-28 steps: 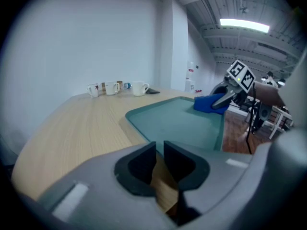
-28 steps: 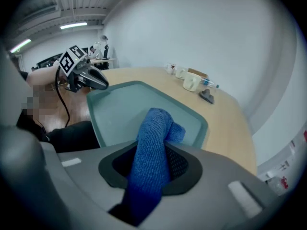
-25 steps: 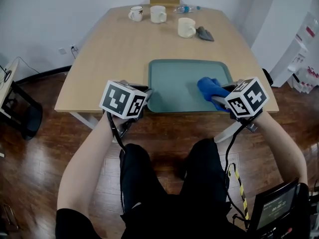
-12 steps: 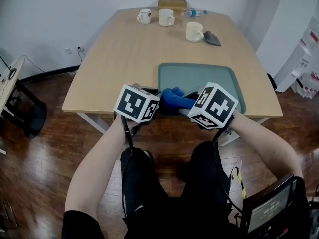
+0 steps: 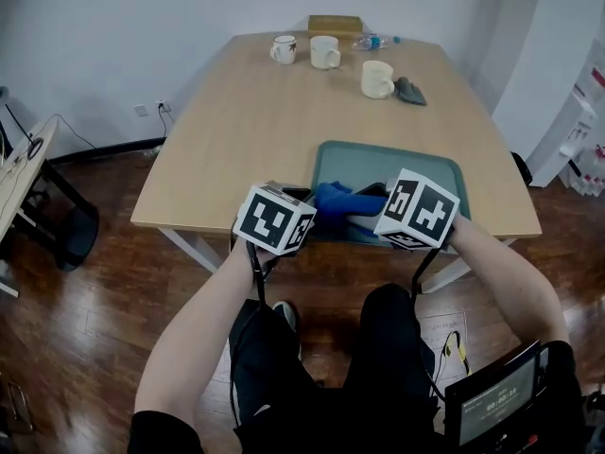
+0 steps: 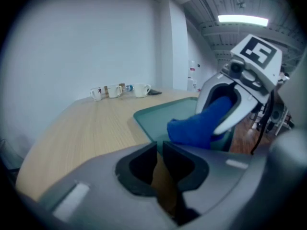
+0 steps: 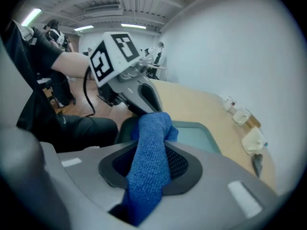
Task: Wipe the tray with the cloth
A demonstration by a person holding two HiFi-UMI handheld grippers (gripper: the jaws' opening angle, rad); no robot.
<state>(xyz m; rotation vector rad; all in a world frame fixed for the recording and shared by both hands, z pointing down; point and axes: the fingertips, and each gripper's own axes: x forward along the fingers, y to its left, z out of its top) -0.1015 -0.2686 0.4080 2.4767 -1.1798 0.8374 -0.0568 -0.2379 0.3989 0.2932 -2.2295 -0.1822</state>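
The right gripper [image 7: 151, 145] clamps a nubby blue cloth [image 5: 338, 200], bunched into a soft roll over the near left corner of the smooth, round-cornered teal tray [image 5: 421, 164]. The tray lies on a pale wood table [image 5: 236, 130]. Just beside that corner, the left gripper [image 6: 159, 150] has just been closing its jaws to a thin slit, with nothing between them.

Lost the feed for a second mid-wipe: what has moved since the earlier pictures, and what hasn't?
The right gripper, shut on the blue cloth, swept it from the right side of the tray to its near left corner, beside the left gripper. The left gripper kept its place at that corner; its jaws have just been closing, nothing visible between them. Tray and mugs stayed put.
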